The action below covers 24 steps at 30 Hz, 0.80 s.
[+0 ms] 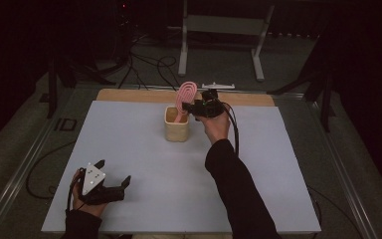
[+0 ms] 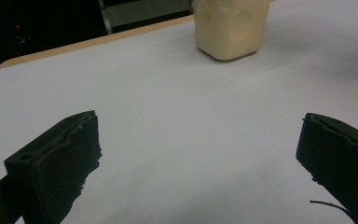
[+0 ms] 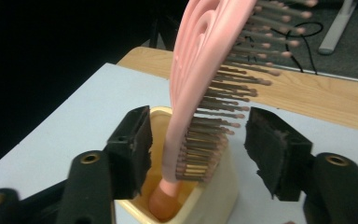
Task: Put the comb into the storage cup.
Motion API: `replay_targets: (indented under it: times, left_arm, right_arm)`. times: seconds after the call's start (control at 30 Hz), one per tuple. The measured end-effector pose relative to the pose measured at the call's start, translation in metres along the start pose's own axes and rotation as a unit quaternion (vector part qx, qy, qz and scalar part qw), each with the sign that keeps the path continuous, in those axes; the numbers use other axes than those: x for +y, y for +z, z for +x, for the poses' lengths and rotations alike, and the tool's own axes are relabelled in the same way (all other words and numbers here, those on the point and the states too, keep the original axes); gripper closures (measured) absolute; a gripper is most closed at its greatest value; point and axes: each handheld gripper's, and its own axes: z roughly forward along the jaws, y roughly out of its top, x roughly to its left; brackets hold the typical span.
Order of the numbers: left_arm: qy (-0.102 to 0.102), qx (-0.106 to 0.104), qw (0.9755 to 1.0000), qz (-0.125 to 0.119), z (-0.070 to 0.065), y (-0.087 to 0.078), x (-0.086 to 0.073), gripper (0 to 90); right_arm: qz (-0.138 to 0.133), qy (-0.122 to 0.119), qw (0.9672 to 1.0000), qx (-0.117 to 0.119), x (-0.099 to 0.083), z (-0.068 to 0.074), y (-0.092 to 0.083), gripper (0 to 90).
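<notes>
A pink hairbrush (image 1: 185, 97) stands handle-down in a cream cup (image 1: 176, 130) near the back middle of the table. In the right gripper view the hairbrush (image 3: 200, 88) leans between the jaws of my right gripper (image 3: 196, 144), bristles toward the right pad, and neither pad touches it. That right gripper (image 1: 195, 108) sits just right of the brush, open. My left gripper (image 1: 113, 173) rests at the front left of the table, wide open with nothing between its fingers; its own view shows the cup (image 2: 230, 25) far ahead.
The white table top (image 1: 129, 149) has a wooden strip (image 1: 129, 94) along its back edge. A metal stand (image 1: 221, 30) and cables lie on the floor behind. A dark sleeve (image 1: 234, 189) crosses the table's front right.
</notes>
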Motion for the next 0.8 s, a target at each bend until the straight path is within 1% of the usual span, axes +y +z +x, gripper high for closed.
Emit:
replay_targets:
  times: [0.13, 0.2, 0.23, 0.37, 0.43, 0.5, 0.6, 0.67, 0.77, 0.8]
  left_arm:
    - [-0.002, 0.001, 1.0000, -0.002, 0.000, 0.000, 0.000, 0.4]
    - [-0.002, 0.002, 1.0000, -0.001, 0.000, 0.000, 0.000, 0.4]
    - [-0.002, 0.002, 1.0000, -0.001, 0.000, 0.000, 0.000, 0.4]
    - [-0.002, 0.003, 1.0000, -0.002, 0.000, 0.000, 0.000, 0.4]
    - [-0.002, 0.003, 1.0000, -0.002, 0.000, -0.001, 0.000, 0.4]
    - [-0.002, 0.003, 1.0000, -0.002, 0.000, 0.000, 0.000, 0.4]
    - [-0.003, 0.004, 1.0000, -0.001, 0.000, -0.001, 0.000, 0.4]
    - [-0.003, 0.004, 1.0000, -0.002, 0.000, 0.000, 0.000, 0.4]
    - [-0.003, 0.004, 1.0000, -0.001, 0.000, 0.000, 0.000, 0.4]
    - [-0.003, 0.004, 1.0000, -0.001, 0.000, 0.000, 0.000, 0.4]
  right_arm:
    - [-0.006, 0.000, 1.0000, 0.002, -0.001, -0.001, -0.009, 33.2]
    - [-0.008, 0.001, 1.0000, 0.003, -0.002, -0.001, -0.012, 27.8]
    - [-0.008, 0.000, 1.0000, -0.001, -0.003, -0.001, -0.014, 23.6]
    - [-0.002, -0.016, 0.9997, -0.016, -0.007, 0.001, -0.020, 13.1]
    - [0.000, -0.019, 0.9997, -0.016, -0.008, 0.001, -0.022, 12.2]
    - [0.006, -0.035, 0.9992, -0.019, -0.011, 0.002, -0.027, 9.4]
    - [0.013, -0.048, 0.9985, -0.020, -0.016, 0.003, -0.034, 9.0]
    - [0.015, -0.063, 0.9976, -0.026, -0.020, 0.003, -0.040, 8.8]
    - [0.014, -0.072, 0.9969, -0.028, -0.026, 0.001, -0.051, 8.8]
    - [0.014, -0.072, 0.9969, -0.028, -0.026, 0.001, -0.051, 8.8]
